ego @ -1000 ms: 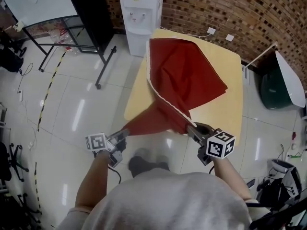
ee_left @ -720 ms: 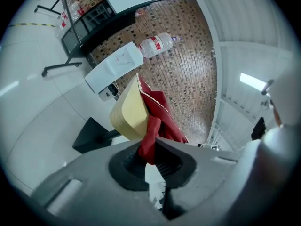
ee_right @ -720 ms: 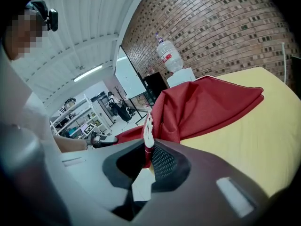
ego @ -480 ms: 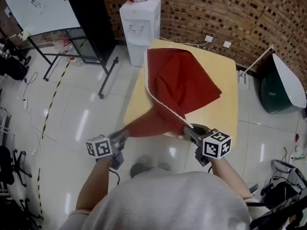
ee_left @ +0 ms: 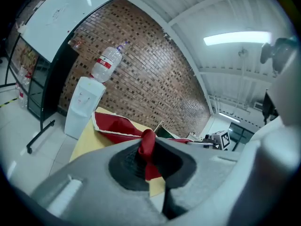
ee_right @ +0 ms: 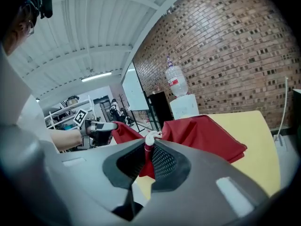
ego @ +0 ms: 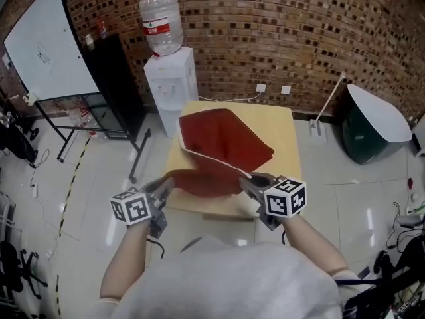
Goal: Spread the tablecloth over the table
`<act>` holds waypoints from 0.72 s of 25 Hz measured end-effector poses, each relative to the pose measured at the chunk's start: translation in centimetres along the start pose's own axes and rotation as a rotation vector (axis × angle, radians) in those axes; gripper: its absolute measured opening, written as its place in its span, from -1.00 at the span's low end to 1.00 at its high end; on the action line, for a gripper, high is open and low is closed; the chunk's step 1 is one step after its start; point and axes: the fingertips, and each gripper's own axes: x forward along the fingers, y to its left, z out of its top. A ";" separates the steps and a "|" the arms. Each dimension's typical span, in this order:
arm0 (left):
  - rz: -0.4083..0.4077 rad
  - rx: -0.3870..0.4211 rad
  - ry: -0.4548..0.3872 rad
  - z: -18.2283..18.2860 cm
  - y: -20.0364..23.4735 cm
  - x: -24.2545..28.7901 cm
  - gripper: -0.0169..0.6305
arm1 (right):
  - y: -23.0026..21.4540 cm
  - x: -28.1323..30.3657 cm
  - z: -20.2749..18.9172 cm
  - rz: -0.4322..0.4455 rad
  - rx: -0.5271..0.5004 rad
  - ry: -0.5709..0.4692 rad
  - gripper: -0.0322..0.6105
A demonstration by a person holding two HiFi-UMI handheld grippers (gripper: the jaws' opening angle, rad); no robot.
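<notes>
a: what does the left gripper (ee_left: 147, 145) have?

b: its jaws are pressed together on a bunched fold of the red tablecloth (ego: 226, 146), which stands up between the pads. the right gripper (ee_right: 149, 149) is clamped the same way, on a bit where the white hem shows.

a: and the rest of the cloth?

b: it runs from both grippers out onto the tabletop (ego: 284, 128). most of it lies there folded over itself in a rough triangle, on the side nearer the water dispenser (ego: 171, 88). the other side of the tabletop is bare. the stretch between the two grippers looks slack, though it is blurred.

a: how will it handle?

b: i judge it light, thin and limp. it creases, droops and keeps no shape of its own. it will likely billow if swung and slide easily on the smooth top. nothing about it is fragile, but a thin pinch could slip free.

a: so where is the best hold?

b: on the hemmed near edge, towards its two corners and well apart, so the edge draws taut. the hem is thicker and should give the pads more bite.
</notes>
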 end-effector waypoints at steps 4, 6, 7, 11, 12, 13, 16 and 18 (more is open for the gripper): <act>-0.008 0.043 0.009 3.2 -1.1 2.0 -0.91 | -1.7 -1.4 3.1 -0.025 -0.046 0.003 -0.85; -0.021 0.060 0.011 4.6 -1.0 3.0 -0.91 | -2.8 -1.5 4.1 -0.050 -0.070 0.010 -0.85; -0.019 0.075 0.012 5.3 -0.7 3.7 -0.91 | -3.5 -1.4 4.7 -0.062 -0.078 0.013 -0.85; -0.012 0.109 0.019 9.4 1.6 7.5 -0.91 | -6.8 0.2 7.8 -0.095 -0.122 0.029 -0.85; -0.016 0.112 0.023 10.5 2.1 8.7 -0.91 | -7.7 0.7 8.9 -0.103 -0.134 0.032 -0.85; -0.020 0.120 0.028 11.7 2.5 10.0 -0.91 | -8.6 1.2 10.0 -0.113 -0.143 0.033 -0.85; -0.059 0.157 0.035 15.8 3.2 13.8 -0.91 | -11.6 2.7 13.4 -0.149 -0.169 0.032 -0.85; -0.099 0.187 0.037 18.9 3.6 16.0 -0.91 | -13.6 3.7 15.8 -0.171 -0.181 0.027 -0.85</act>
